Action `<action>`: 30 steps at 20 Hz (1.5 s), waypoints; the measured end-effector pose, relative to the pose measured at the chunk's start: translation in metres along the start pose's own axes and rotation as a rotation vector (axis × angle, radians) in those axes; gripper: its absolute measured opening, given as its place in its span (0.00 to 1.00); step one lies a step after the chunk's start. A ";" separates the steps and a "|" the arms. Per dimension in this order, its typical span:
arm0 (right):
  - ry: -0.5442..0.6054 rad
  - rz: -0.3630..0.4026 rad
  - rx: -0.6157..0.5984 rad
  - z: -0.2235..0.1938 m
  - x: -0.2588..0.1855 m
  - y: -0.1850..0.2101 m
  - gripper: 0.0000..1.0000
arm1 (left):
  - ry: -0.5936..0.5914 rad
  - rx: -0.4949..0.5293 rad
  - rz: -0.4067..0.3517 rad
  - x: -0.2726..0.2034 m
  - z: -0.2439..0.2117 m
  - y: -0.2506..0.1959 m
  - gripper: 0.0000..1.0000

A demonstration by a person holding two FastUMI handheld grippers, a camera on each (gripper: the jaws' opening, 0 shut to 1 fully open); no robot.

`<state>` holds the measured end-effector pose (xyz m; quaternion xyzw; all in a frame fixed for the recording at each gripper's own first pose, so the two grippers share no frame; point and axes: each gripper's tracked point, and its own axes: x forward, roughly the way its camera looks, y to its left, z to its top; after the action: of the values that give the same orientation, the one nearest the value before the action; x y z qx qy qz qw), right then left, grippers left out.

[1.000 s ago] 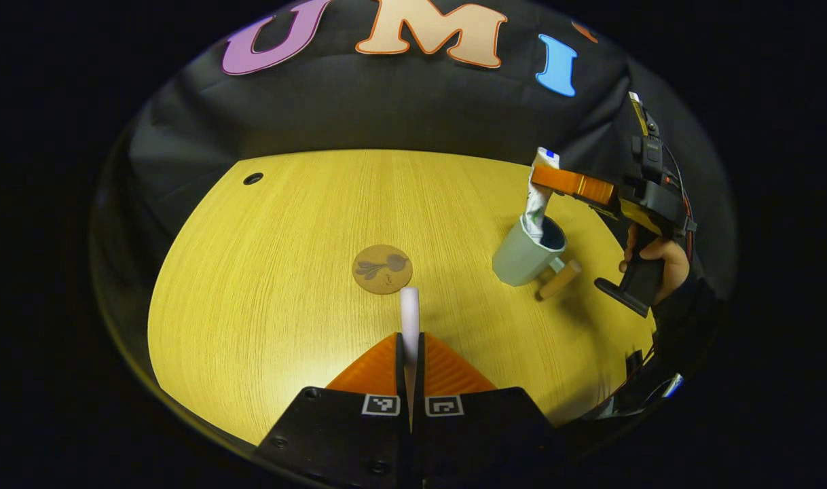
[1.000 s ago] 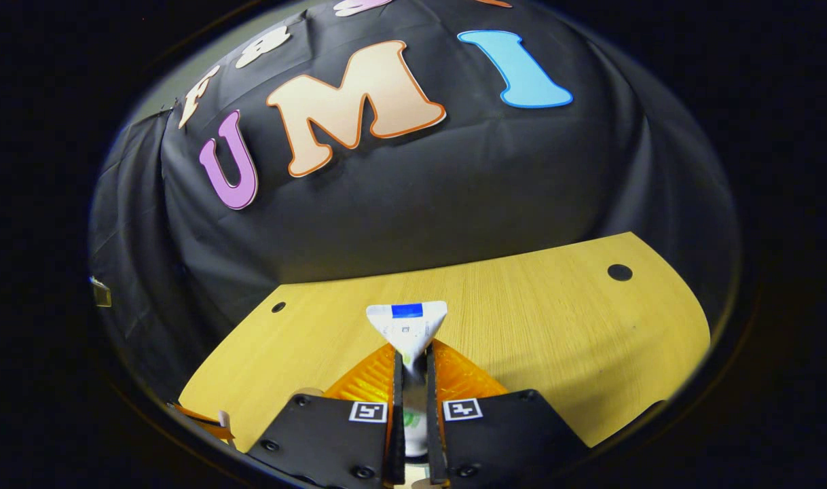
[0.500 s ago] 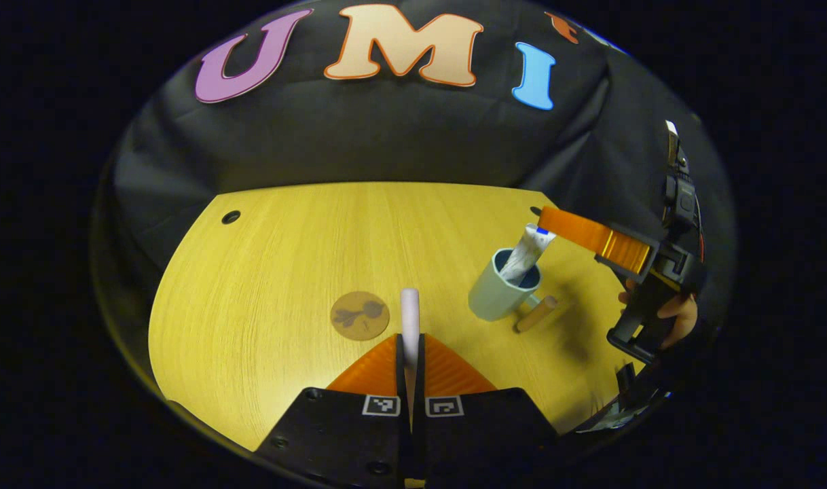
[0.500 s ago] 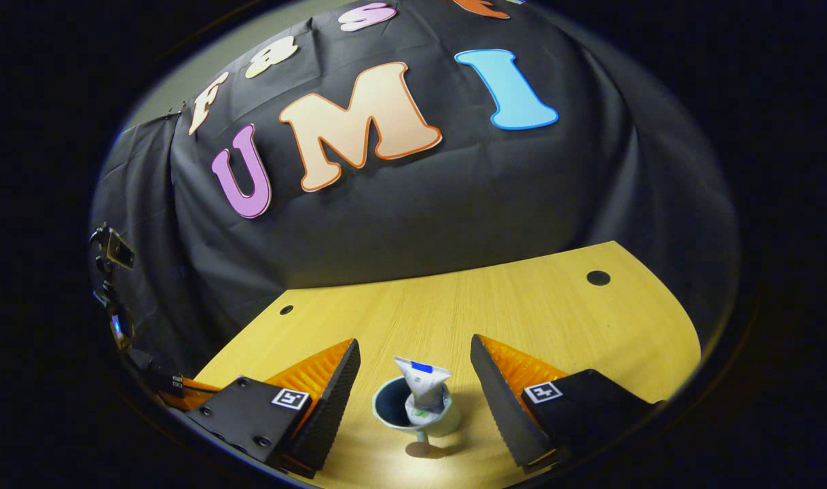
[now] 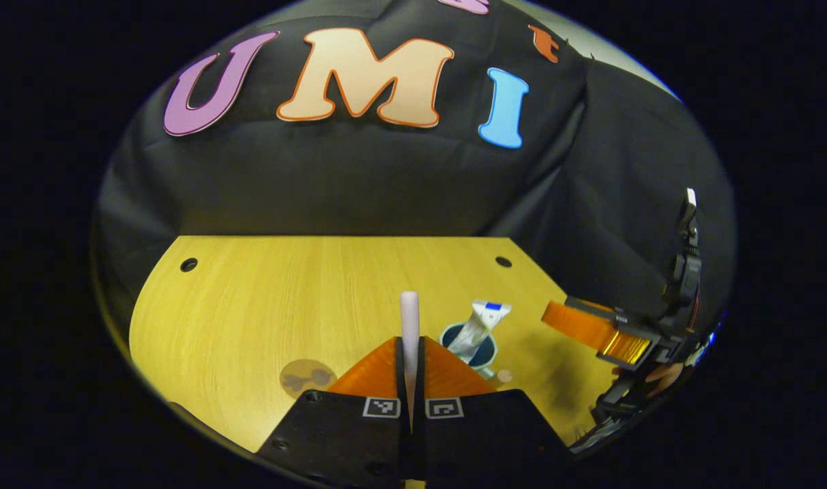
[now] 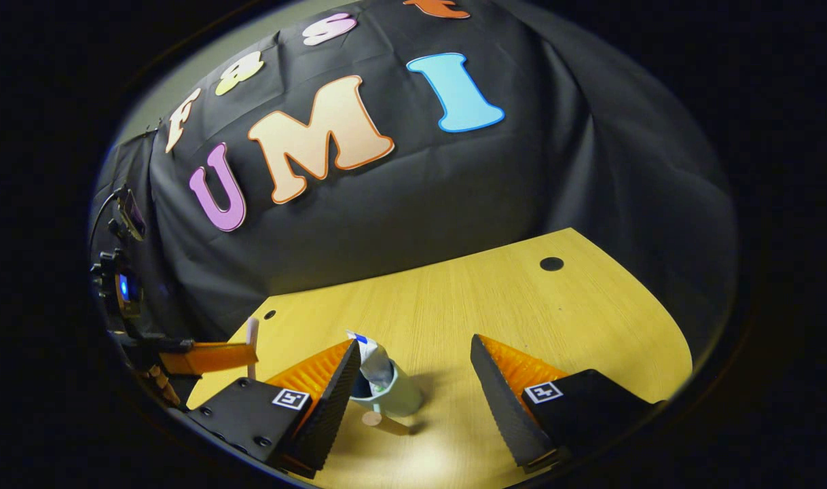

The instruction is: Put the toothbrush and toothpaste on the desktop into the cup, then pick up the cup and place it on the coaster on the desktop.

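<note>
Left gripper (image 5: 411, 353) clamped on toothbrush (image 5: 409, 316), long axis upright, head poking out above fingertips. Right gripper (image 6: 413, 394) spread wide, holding nothing, just beside cup (image 6: 393, 394).

Desktop (image 5: 284, 299) first: cup (image 5: 478, 350) just right of left jaws and below, so left hand carries toothbrush rightward and down into rim. Coaster (image 5: 307, 377) low left of those fingers. Toothpaste (image 5: 480, 324) standing tilted in cup.

Versus a second ago: right fingers off toothpaste, backed away; left gripper nearer cup.

Prob. a lab booth: black cloth wall (image 5: 359, 183), bare wood desktop (image 5: 284, 299).
</note>
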<state>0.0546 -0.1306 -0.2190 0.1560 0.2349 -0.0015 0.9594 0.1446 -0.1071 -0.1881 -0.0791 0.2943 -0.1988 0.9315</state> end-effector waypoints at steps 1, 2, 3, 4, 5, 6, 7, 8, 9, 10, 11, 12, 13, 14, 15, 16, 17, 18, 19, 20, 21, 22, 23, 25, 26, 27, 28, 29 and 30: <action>0.001 -0.006 0.000 -0.001 -0.003 -0.003 0.98 | -0.025 -0.028 -0.021 0.004 0.008 -0.009 0.00; 0.004 -0.010 -0.001 -0.001 -0.005 -0.007 0.98 | -0.059 -0.058 -0.038 0.009 0.018 -0.015 0.00; 0.008 -0.015 -0.001 -0.002 -0.007 -0.009 0.98 | -0.072 -0.081 -0.047 0.016 0.022 -0.017 0.00; 0.011 -0.020 -0.001 -0.003 -0.009 -0.012 0.98 | -0.094 -0.101 -0.058 0.023 0.030 -0.019 0.00; 0.014 -0.023 0.001 -0.004 -0.011 -0.014 0.98 | -0.097 -0.118 -0.063 0.030 0.032 -0.022 0.00; 0.017 -0.028 0.002 -0.004 -0.013 -0.017 0.99 | -0.097 -0.129 -0.071 0.035 0.034 -0.025 0.01; 0.022 -0.033 0.001 -0.005 -0.015 -0.021 0.99 | -0.103 -0.141 -0.074 0.042 0.035 -0.027 0.00; 0.022 -0.040 -0.003 -0.006 -0.016 -0.025 0.99 | -0.100 -0.148 -0.083 0.046 0.034 -0.032 0.00; 0.026 -0.044 -0.005 -0.007 -0.017 -0.028 0.99 | -0.105 -0.154 -0.092 0.052 0.036 -0.036 0.00; 0.033 -0.048 -0.006 -0.008 -0.018 -0.031 0.99 | -0.118 -0.163 -0.095 0.056 0.039 -0.040 0.00; 0.039 -0.052 -0.007 -0.009 -0.018 -0.034 0.99 | -0.126 -0.174 -0.102 0.062 0.042 -0.044 0.00; 0.042 -0.058 -0.009 -0.010 -0.019 -0.038 0.99 | -0.130 -0.181 -0.100 0.066 0.044 -0.046 0.00; 0.040 -0.065 -0.010 -0.008 -0.020 -0.042 0.99 | -0.133 -0.180 -0.091 0.070 0.043 -0.045 0.00; 0.042 -0.068 -0.007 -0.008 -0.020 -0.045 0.99 | -0.138 -0.183 -0.083 0.074 0.044 -0.045 0.00; 0.049 -0.070 -0.004 -0.010 -0.020 -0.047 0.94 | -0.146 -0.187 -0.075 0.081 0.045 -0.044 0.00; 0.056 -0.072 -0.003 -0.012 -0.019 -0.050 0.94 | -0.147 -0.188 -0.065 0.085 0.045 -0.042 0.00; 0.062 -0.074 -0.003 -0.013 -0.018 -0.053 0.99 | -0.152 -0.188 -0.057 0.090 0.045 -0.040 0.00; 0.067 -0.075 -0.004 -0.013 -0.017 -0.056 0.99 | -0.147 -0.187 -0.049 0.094 0.042 -0.039 0.00; 0.073 -0.076 -0.001 -0.014 -0.015 -0.058 0.99 | -0.138 -0.183 -0.042 0.097 0.039 -0.038 0.02; 0.077 -0.076 0.004 -0.015 -0.013 -0.059 0.94 | -0.129 -0.183 -0.037 0.100 0.036 -0.037 0.00; 0.081 -0.076 0.010 -0.015 -0.011 -0.061 0.99 | -0.118 -0.186 -0.032 0.102 0.033 -0.037 0.00; 0.083 -0.075 0.018 -0.014 -0.008 -0.061 0.99 | -0.108 -0.188 -0.028 0.102 0.031 -0.036 0.00; 0.085 -0.074 0.024 -0.014 -0.007 -0.061 0.98 | -0.102 -0.190 -0.023 0.102 0.028 -0.035 0.00; 0.087 -0.066 0.034 -0.013 -0.002 -0.059 0.98 | -0.090 -0.191 -0.015 0.097 0.025 -0.035 0.00; 0.088 -0.064 0.037 -0.014 0.000 -0.058 0.98 | -0.091 -0.189 -0.012 0.094 0.024 -0.035 0.00; 0.088 -0.063 0.040 -0.013 0.001 -0.057 0.98 | -0.091 -0.185 -0.013 0.092 0.025 -0.036 0.00; 0.087 -0.061 0.043 -0.012 0.002 -0.055 0.98 | -0.086 -0.178 -0.017 0.090 0.024 -0.036 0.02; 0.086 -0.058 0.045 -0.013 0.003 -0.053 0.98 | -0.081 -0.167 -0.022 0.088 0.022 -0.038 0.01; 0.086 -0.054 0.046 -0.012 0.003 -0.049 0.98 | -0.078 -0.142 -0.025 0.085 0.021 -0.039 0.01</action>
<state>0.0482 -0.1732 -0.2456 0.1716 0.2798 -0.0259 0.9442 0.2078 -0.1773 -0.2051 -0.1564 0.2703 -0.1858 0.9317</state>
